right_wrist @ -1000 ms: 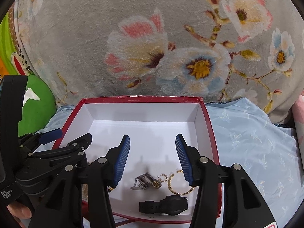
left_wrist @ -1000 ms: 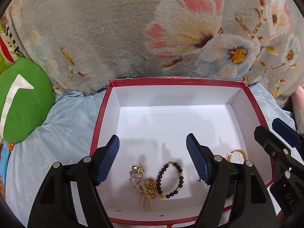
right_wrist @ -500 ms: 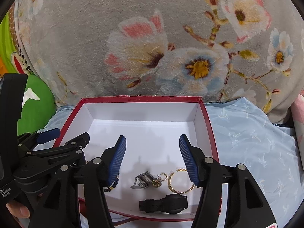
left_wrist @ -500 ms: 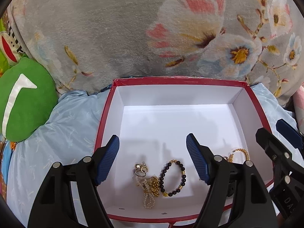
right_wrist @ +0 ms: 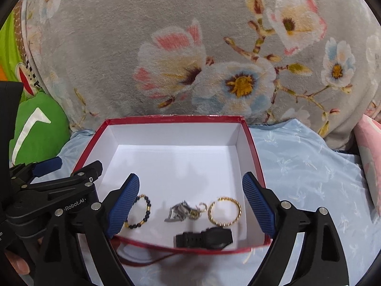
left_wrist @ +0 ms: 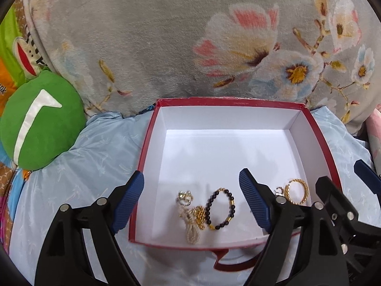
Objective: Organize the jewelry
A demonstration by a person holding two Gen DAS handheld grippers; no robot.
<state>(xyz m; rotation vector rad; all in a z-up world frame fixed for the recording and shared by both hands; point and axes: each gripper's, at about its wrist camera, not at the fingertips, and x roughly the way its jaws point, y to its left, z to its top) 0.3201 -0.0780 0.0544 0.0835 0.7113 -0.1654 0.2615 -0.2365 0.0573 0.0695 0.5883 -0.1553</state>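
Observation:
A red box (left_wrist: pixel 147 143) with a white inside lies on the light blue bedcover; it also shows in the right wrist view (right_wrist: pixel 256 152). In it lie a black and gold bead bracelet (left_wrist: pixel 221 208) (right_wrist: pixel 142 211), a pearl and gold tangle (left_wrist: pixel 194 219), a silver charm (left_wrist: pixel 184 196), a gold bangle (left_wrist: pixel 296 190) (right_wrist: pixel 223 211), a silver clip piece (right_wrist: pixel 178 213) and a black watch (right_wrist: pixel 204 237). My left gripper (left_wrist: pixel 191 200) is open and empty above the box's near left part. My right gripper (right_wrist: pixel 190 202) is open and empty above the box's near edge.
A grey flowered blanket (left_wrist: pixel 190 43) rises behind the box. A green cushion (left_wrist: pixel 38 124) lies at the left. A pink pillow (right_wrist: pixel 369 157) is at the right edge. Light blue bedcover (right_wrist: pixel 309 166) lies on both sides of the box.
Both grippers have drawn back from the box, so more of its near edge shows. The right gripper's jaws have opened wider. The jewelry has stayed in place.

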